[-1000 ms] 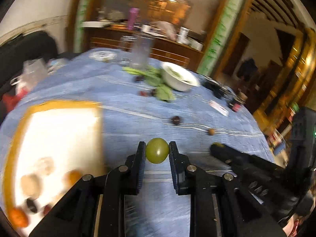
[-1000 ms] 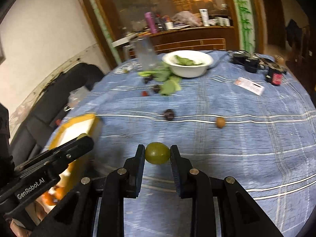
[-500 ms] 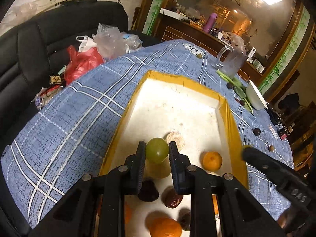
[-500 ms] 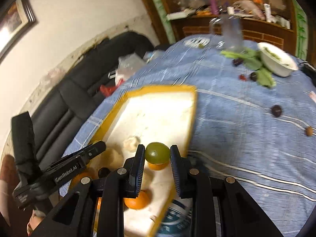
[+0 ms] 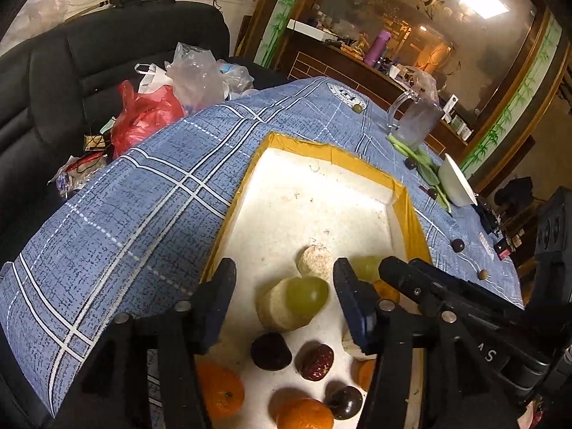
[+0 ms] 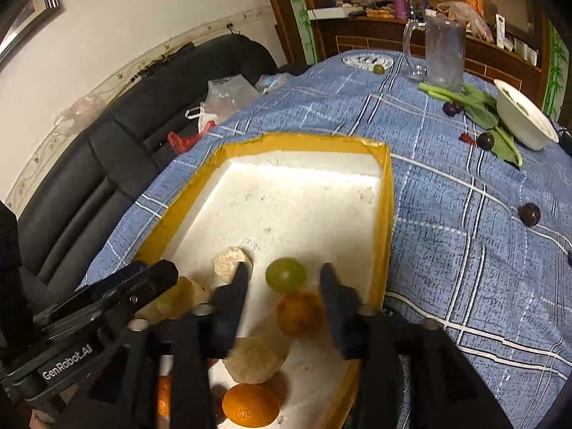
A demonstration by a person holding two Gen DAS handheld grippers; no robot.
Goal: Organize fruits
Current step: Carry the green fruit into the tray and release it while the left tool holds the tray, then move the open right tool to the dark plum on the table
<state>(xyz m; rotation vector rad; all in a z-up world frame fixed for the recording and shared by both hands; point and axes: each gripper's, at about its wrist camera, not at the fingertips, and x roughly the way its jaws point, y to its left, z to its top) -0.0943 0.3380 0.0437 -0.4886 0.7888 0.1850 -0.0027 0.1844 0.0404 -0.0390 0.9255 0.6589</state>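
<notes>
A white foam tray with a yellow rim (image 5: 321, 148) (image 6: 304, 141) lies on the blue checked cloth. My left gripper (image 5: 285, 273) hangs over its near end, jaws opening. A green grape (image 5: 307, 295) sits loose between them, against a pale slice (image 5: 279, 307). My right gripper (image 6: 285, 268) is beside it over the same tray, jaws also opening, with a second green grape (image 6: 286, 274) free between its pads, above an orange fruit (image 6: 298, 312). Oranges (image 5: 304, 413), dark plums (image 5: 270, 350) and a red date (image 5: 316, 355) lie in the tray.
Loose dark plums (image 6: 529, 214) (image 6: 486, 140), a far green grape (image 6: 378, 69) and a small brown fruit (image 5: 482, 274) lie on the cloth. A white bowl (image 6: 525, 118), greens (image 6: 479, 107) and a glass mug (image 6: 443, 55) stand at the back. A black sofa (image 5: 71, 71) holds plastic bags.
Both grippers carried their grapes from over the bare cloth to over the tray. Both jaws have spread, and the grapes are no longer pinched.
</notes>
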